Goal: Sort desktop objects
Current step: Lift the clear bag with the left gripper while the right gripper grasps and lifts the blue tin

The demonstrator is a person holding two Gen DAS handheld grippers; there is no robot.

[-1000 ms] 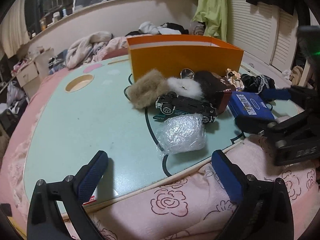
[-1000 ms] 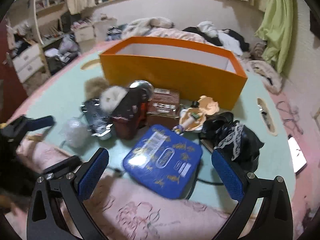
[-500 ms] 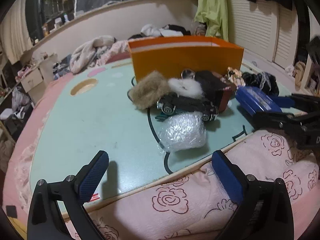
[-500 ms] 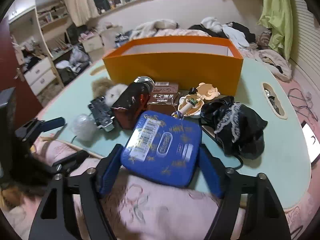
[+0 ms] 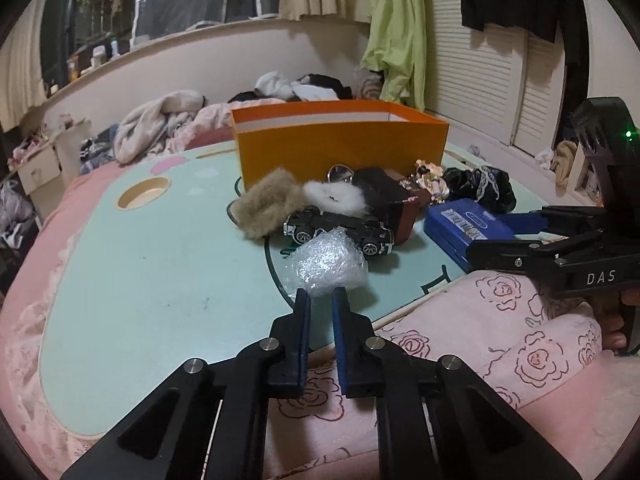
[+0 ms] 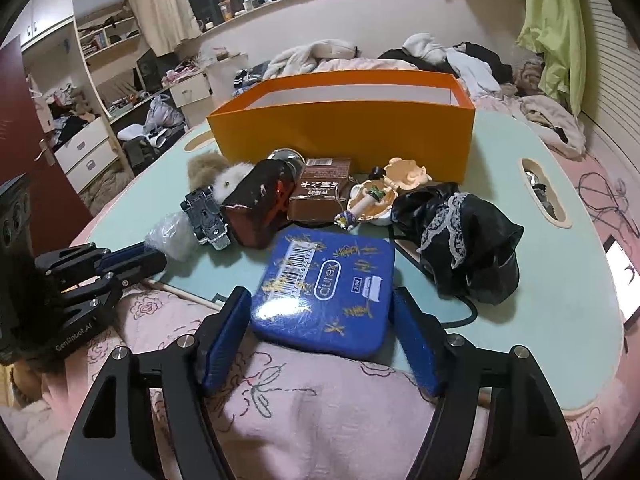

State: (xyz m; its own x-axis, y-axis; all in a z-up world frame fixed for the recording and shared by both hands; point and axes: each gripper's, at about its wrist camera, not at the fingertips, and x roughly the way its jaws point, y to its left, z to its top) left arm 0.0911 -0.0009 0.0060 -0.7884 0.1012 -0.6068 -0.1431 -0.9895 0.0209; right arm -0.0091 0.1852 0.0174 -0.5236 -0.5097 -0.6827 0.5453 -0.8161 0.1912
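A crumpled clear plastic bag (image 5: 329,265) lies near the front edge of the mint table (image 5: 152,280). My left gripper (image 5: 320,300) is shut on the bag's near edge. A blue tin (image 6: 326,286) lies at the table's front. My right gripper (image 6: 320,316) has closed on its two sides and holds it. An open orange box (image 6: 344,128) stands at the back of the table; it also shows in the left wrist view (image 5: 340,140). The blue tin shows in the left wrist view (image 5: 460,224) too.
Between tin and box lie a black toy car (image 5: 340,228), tan and white fur pieces (image 5: 268,204), a dark red case (image 6: 260,208), a brown carton (image 6: 320,196), a small figurine (image 6: 376,200) and black lace cloth (image 6: 460,236). A pink quilt (image 6: 320,400) drapes the near edge.
My left gripper went from wide open to shut on the plastic bag. My right gripper moved forward and closed around the blue tin.
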